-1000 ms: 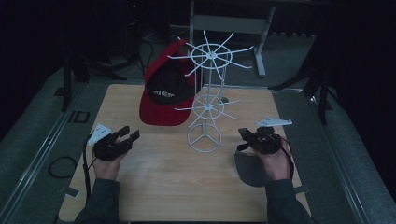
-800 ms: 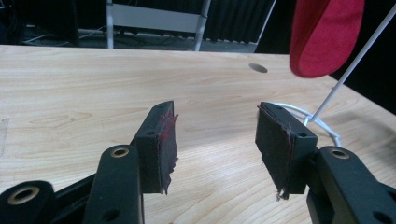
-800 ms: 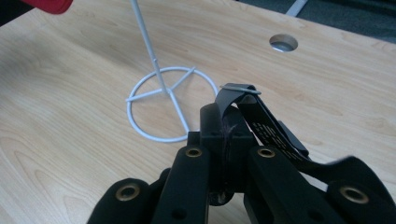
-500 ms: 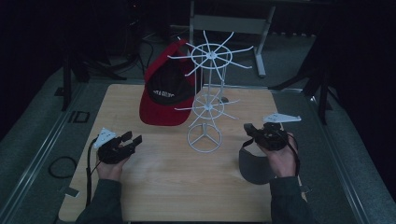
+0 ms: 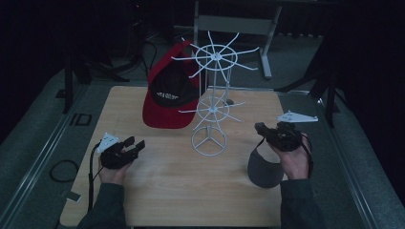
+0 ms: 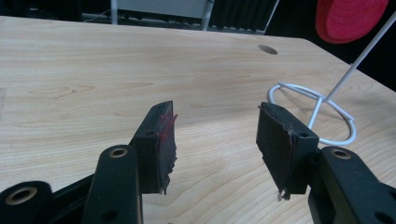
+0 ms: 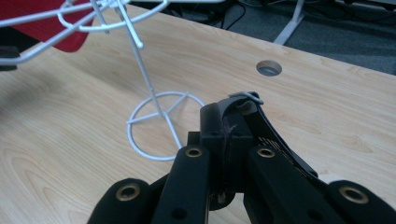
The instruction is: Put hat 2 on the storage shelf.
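Lifted since before, the right gripper (image 5: pixel 261 129) clamps the grey cap (image 5: pixel 264 167) above the table (image 5: pixel 167 191); left fingers (image 6: pixel 161 144) gape.

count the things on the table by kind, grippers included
caps: 2, a red cap hung on the rack and a grey cap in the right gripper
wire racks: 1, white rack
grippers: 2, with the left gripper
total: 5

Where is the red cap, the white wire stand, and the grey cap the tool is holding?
red cap (image 5: pixel 165 117), high view, on its red brim.
white wire stand (image 5: pixel 208 141), high view, on its round base.
grey cap (image 5: pixel 263 168), high view, on its hanging grey brim.
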Motion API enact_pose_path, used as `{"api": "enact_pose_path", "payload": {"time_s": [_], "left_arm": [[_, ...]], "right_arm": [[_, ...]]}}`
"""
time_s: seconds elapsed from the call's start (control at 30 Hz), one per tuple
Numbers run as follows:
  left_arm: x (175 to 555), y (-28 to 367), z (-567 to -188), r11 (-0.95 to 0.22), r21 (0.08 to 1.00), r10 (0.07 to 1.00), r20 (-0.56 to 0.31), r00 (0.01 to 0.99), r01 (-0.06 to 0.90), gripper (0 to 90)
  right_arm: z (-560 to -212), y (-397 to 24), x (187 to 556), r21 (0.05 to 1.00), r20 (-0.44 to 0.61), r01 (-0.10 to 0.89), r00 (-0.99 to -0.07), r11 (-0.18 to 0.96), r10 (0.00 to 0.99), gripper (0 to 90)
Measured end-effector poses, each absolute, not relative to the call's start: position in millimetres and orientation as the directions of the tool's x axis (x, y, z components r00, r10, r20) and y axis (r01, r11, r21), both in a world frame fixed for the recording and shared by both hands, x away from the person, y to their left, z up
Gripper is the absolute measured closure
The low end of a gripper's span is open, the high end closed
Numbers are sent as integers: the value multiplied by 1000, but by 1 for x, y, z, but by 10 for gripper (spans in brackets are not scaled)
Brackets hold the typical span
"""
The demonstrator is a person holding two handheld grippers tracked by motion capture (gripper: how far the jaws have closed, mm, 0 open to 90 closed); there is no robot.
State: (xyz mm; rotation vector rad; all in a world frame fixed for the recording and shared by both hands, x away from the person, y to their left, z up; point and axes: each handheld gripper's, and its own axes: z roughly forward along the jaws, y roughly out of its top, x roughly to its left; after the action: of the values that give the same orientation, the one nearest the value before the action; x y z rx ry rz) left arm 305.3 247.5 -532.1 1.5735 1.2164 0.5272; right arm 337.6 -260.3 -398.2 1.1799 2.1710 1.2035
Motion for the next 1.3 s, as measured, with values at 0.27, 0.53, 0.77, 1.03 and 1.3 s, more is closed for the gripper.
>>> {"api": "enact_pose_path", "payload": {"time_s": [0.27,0.53,0.77,1.03,1.3], "left_arm": [[309,244,-536,24,891,889,-227,398,453,475],[310,244,-539,30,886,891,-234,390,462,475],[310,245,-538,31,886,892,-234,388,462,475],[310,244,-539,32,886,891,-235,388,463,475],[310,245,-538,35,887,895,-233,381,461,474]], "right_arm": [[-389,-265,338,837,52,474,-566,273,823,897],[-375,-268,341,851,42,452,-568,269,822,897],[-362,-271,346,865,42,432,-569,255,821,897],[-356,-271,355,879,72,418,-591,229,804,897],[-347,-266,363,884,60,405,-597,236,800,897]]}}
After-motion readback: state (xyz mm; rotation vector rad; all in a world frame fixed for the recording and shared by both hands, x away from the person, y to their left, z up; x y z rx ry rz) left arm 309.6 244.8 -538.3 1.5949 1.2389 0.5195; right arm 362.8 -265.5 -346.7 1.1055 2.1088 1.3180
